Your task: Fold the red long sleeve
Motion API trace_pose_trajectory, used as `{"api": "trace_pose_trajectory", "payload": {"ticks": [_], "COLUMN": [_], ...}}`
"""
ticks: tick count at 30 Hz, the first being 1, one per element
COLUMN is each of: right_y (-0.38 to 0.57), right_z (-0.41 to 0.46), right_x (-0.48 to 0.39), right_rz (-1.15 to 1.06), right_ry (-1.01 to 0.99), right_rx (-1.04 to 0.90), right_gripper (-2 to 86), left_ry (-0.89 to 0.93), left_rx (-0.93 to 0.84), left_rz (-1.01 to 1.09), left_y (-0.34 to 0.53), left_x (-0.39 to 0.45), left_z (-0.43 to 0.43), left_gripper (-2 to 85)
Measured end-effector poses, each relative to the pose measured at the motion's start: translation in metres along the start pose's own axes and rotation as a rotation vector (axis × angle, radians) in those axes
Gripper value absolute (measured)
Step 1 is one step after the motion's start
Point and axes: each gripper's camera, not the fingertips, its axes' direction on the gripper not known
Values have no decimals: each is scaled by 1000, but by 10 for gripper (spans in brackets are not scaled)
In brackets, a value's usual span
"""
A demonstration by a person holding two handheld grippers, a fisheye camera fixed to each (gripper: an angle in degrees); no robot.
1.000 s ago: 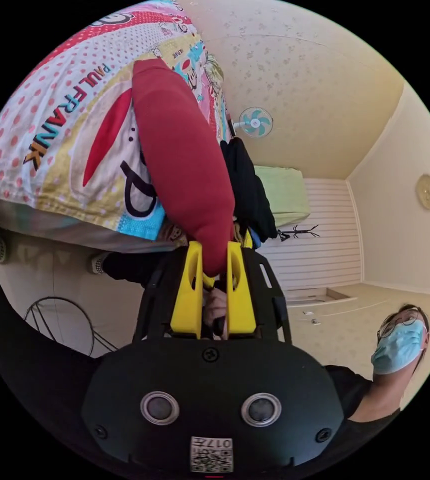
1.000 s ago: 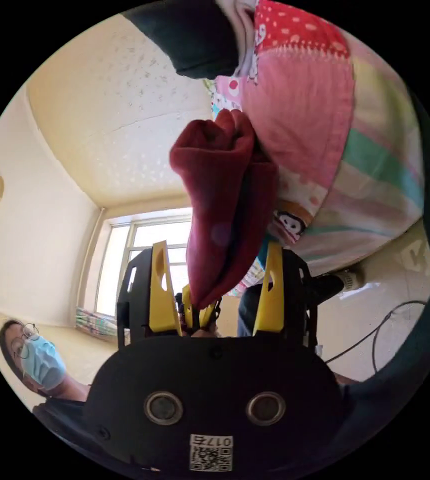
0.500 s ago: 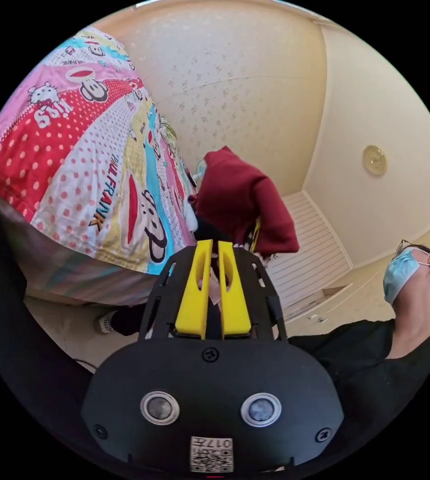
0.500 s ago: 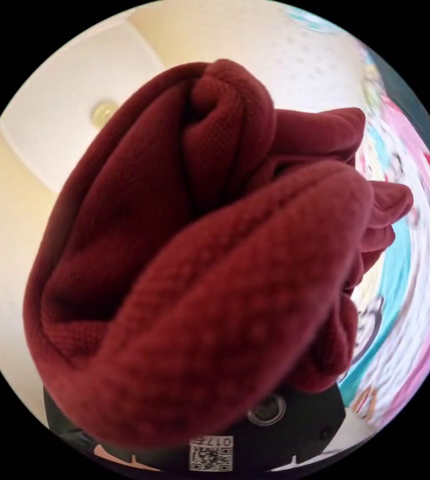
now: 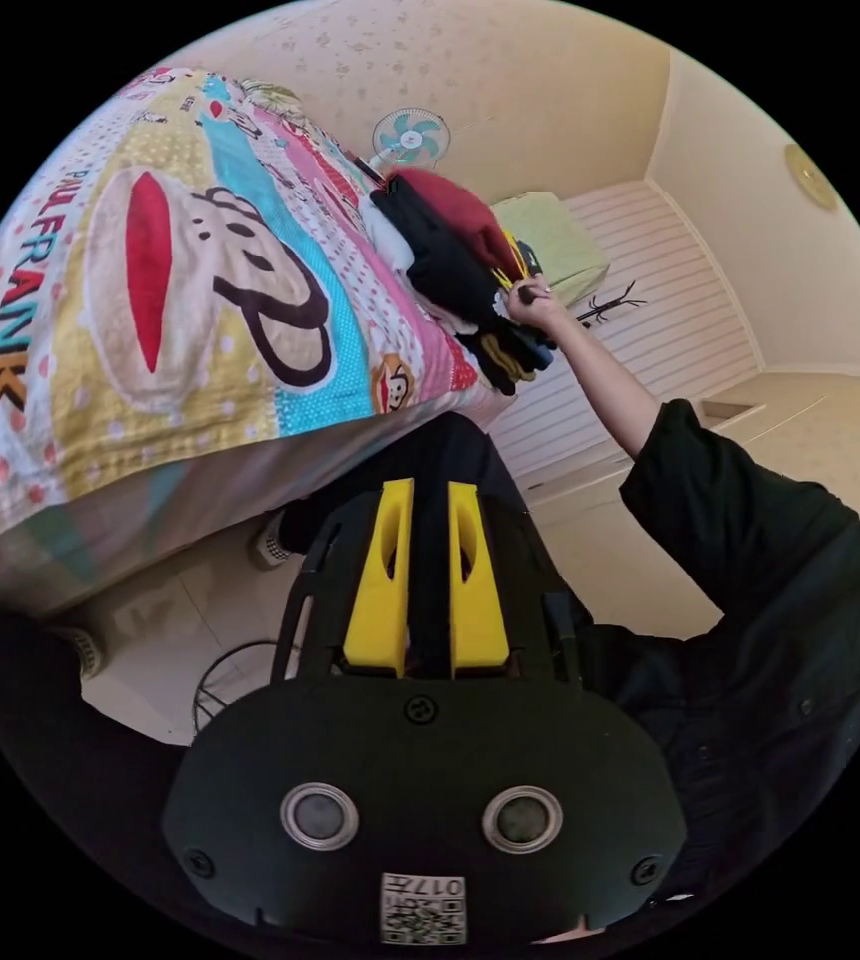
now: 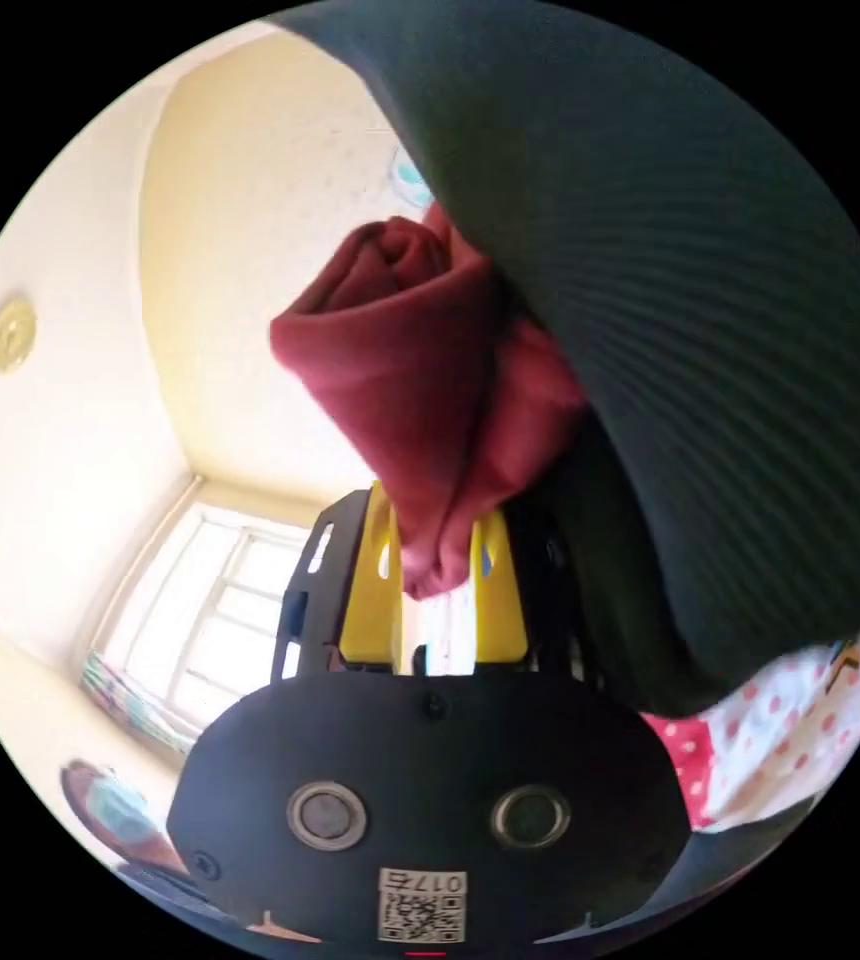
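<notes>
**A:** What changed in the last second?

**B:** My left gripper let go. A second ago its fingers were clamped on a length of the red long sleeve. Now they stand close together with a narrow gap and nothing between them, hanging off the edge of the bed with the floor behind.

**A:** And the garment?

**B:** Half a second ago it was a big bundle right against my right camera. Now, in the left gripper view, it lies at the far end of the bed on top of a pile of dark clothes, with the person's hand reaching to that pile. In the right gripper view the red long sleeve is a rolled bundle whose lower end hangs between the fingers of my right gripper.

**A:** So the right one grips it?

**B:** The fingers sit a little apart with red cloth between them and look pressed against it on both sides, so I judge it held. A dark ribbed fabric crowds the upper right of that view, touching the bundle; I take it for one of the garments in the pile.

**A:** What does that mean for the fold?

**B:** It seems the folding itself is finished and this is the put-away: the bundle is being set on the stack. What remains, I'd guess, is for my right fingers to release without dragging the roll open. The bundle looks loosely rolled, so it could slump off the pile.
</notes>
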Motion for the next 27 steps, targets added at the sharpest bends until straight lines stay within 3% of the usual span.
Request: {"api": "trace_pose_trajectory", "payload": {"ticks": [4,10,13,15,19,23,27], "right_y": [45,158,235,286,351,416,419], "right_z": [13,89,197,304,451,584,651], "right_x": [-23,-47,-51,-39,-16,33,68], "right_rz": [-144,-179,-403,-550,-724,-884,-764], "right_ry": [140,543,659,704,792,1109,1189], "right_rx": [9,-66,-369,-715,-1032,-1319,-1601], "right_gripper": [113,125,135,140,154,164,166], "left_ry": [-137,-217,-312,-374,-482,-547,-632], "left_rx": [-27,-43,-44,-46,-3,142,330], "left_rz": [24,27,42,52,11,-83,-169], "left_y": [0,-13,-16,-17,-24,-28,-36], "left_x": [11,17,24,28,28,25,30], "left_z": [20,52,68,76,81,58,-17], "left_gripper": [65,65,67,73,97,102,109]}}
